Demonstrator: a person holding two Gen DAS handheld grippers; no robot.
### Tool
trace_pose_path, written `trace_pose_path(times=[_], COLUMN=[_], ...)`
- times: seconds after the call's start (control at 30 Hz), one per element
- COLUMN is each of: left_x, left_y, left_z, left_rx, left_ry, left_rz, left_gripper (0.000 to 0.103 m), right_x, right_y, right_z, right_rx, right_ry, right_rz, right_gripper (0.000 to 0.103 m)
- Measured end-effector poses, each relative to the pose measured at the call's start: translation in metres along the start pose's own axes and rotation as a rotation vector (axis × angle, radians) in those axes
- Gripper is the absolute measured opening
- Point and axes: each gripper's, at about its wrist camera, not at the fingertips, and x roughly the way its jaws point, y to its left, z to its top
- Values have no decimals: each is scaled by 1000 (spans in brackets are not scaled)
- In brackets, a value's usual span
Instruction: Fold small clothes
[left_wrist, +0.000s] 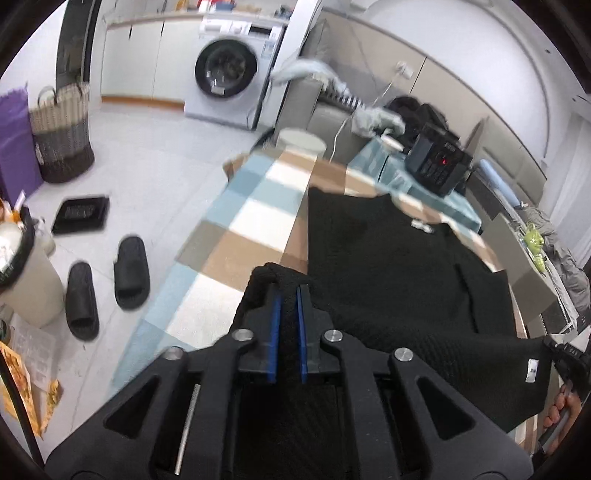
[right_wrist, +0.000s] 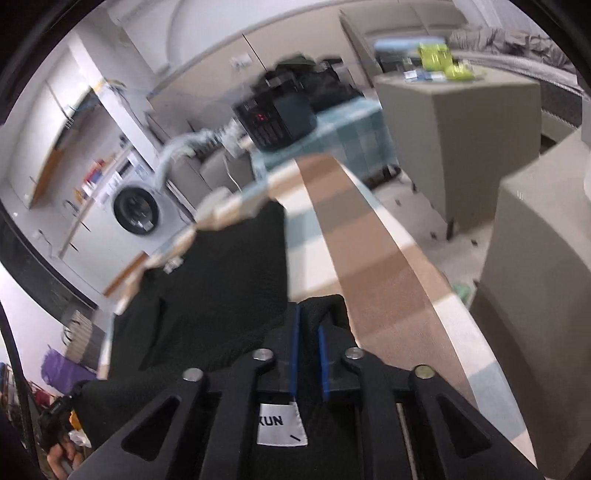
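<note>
Your left tool (left_wrist: 287, 291) pinches near corner of black knit sweater (left_wrist: 388, 266); right tool (right_wrist: 308, 325) narrow, hem between pads, over checked worktop (left_wrist: 236, 229).

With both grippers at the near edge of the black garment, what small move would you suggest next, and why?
Probably carry that edge forward over the black garment towards the collar: the left gripper and right gripper each have a corner bunched between their pads, while the rest lies flat on the checked tablecloth.

Each camera sits just behind its gripper and looks forward and down, very close. Ahead of both lie the same black knit garment (left_wrist: 388, 266) (right_wrist: 207, 280) and checked tablecloth (left_wrist: 236, 236) (right_wrist: 369, 258).
</note>
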Motion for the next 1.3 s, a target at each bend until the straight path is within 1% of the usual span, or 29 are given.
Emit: trace_pose_path(times=[0.03, 0.07, 0.1, 0.13, 0.17, 0.2, 0.27, 0.37, 0.43, 0.5, 0.57, 0.63, 0.67, 0.7, 0.73, 0.8, 0.83, 0.9, 1.0, 1.13, 1.3], left_x=[11, 16, 18, 16, 14, 12, 14, 24, 30, 30, 33, 37, 38, 39, 40, 39, 38, 34, 27, 10, -18], left_y=[3, 5, 8, 12, 14, 15, 16, 13, 11, 10, 9, 7, 5, 2, -1, -9, -11, -12, -10, -8, 2], left_z=[-1, -2, -5, -11, -15, -19, -28, -41, -47, -49, -49, -50, -51, -51, -52, -55, -56, -58, -64, -78, -99], left_rx=[-17, -27, -32, -38, -35, -24, 7, 31, 31, 34, 31, 40, 51, 71, 89, 130, 144, 149, 139, 153, 142], left_ry=[42, 69, 79, 72, 60, 52, 67, 98, 112, 106, 103, 94, 95, 100, 105, 106, 110, 122, 129, 134, 136], left_rz=[27, 43, 47, 45, 44, 43, 25, 4, 14, 10, -2, -8, -10, -15, -20, -3, -1, -13, -27, -27, -31], left_gripper=[12, 22, 35, 42, 55, 60, 61, 61, 61, 61, 60, 46, 33, 21, 17, 13, 12, 11, 11, 11, 11], right_x=[1, -3, -9, -14, -20, -23, -20, -9, 0, 5, 11, 16, 18, 19, 20, 19, 18, 18, 14, 3, -24], right_y=[-4, -8, -14, -16, -21, -24, -29, -27, -21, -14, -4, 6, 9, 14, 16, 21, 23, 22, 17, 9, -3], right_z=[-2, -6, -11, -15, -21, -25, -33, -42, -47, -49, -51, -53, -54, -55, -54, -57, -58, -61, -65, -71, -94], right_rx=[10, 17, 14, 9, 5, 3, -8, -33, -43, -53, -92, -139, -159, -192, -207, -231, -239, -240, -225, -206, -170], right_ry=[19, 22, 16, 14, 3, 5, 49, 88, 108, 109, 108, 113, 114, 115, 119, 112, 109, 113, 121, 131, 145], right_rz=[-3, 2, -9, -19, -29, -24, 11, 21, 48, 41, 29, 25, 23, 24, 33, 37, 36, 33, 41, 46, 51], right_gripper=[27, 33, 49, 57, 58, 59, 60, 60, 60, 60, 60, 58, 55, 44, 35, 29, 26, 24, 23, 23, 23])
